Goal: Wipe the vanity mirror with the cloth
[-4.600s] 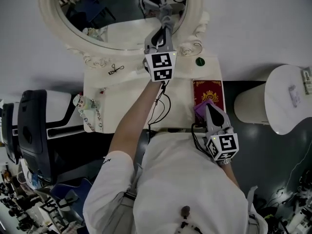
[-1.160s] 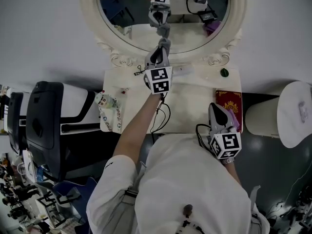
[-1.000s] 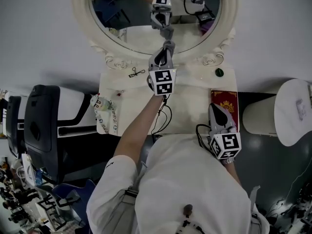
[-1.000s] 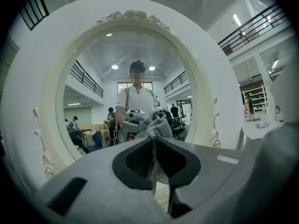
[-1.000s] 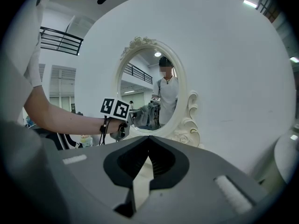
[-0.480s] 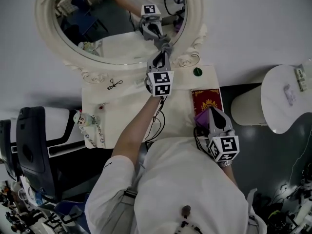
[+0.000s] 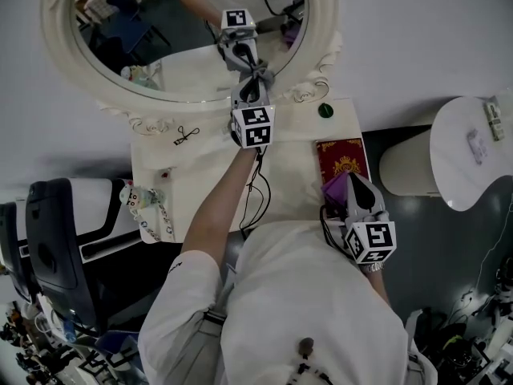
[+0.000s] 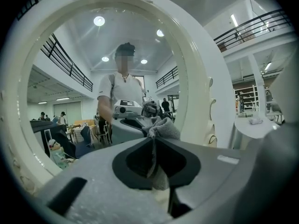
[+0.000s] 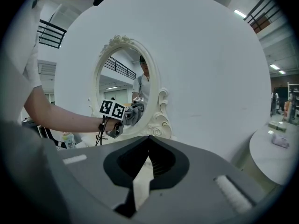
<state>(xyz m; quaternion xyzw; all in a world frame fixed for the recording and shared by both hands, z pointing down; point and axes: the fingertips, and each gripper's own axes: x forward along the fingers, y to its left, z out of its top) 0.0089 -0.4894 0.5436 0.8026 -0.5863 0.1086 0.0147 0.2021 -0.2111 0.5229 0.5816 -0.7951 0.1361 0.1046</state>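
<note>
- Mirror (image 7: 136, 50): oval glass in a carved cream frame, standing at the back edge of the table (image 7: 200, 175), against a pale wall.
- Left gripper (image 7: 253, 85): reaches forward over the table to the lower right part of the glass, with its marker cube facing up.
- Left gripper view: the jaws of the left gripper (image 8: 153, 138) are pinched together on the grey cloth (image 8: 164, 127). A fold bunches above the tips and a strip hangs down between them.
- Cloth (image 7: 261, 74): pressed to the glass just above the lower frame, where it meets its own reflection. The mirror (image 8: 70, 92) fills that view and reflects the person and the gripper.
- Right gripper (image 7: 354, 184): held near the body over the table's right front corner, well apart from the mirror.
- Right gripper view: the jaws of the right gripper (image 9: 148, 137) meet at the tips with nothing between them. The mirror (image 9: 117, 85) and the left gripper (image 9: 133, 112) lie ahead.
- Purple item (image 7: 334, 189): lies beneath the right gripper, touching the red book (image 7: 343, 159).
- Green knob (image 7: 325, 111): sits at the table's back right corner.
- Round white top (image 7: 473, 159): stands to the right of the table.
</note>
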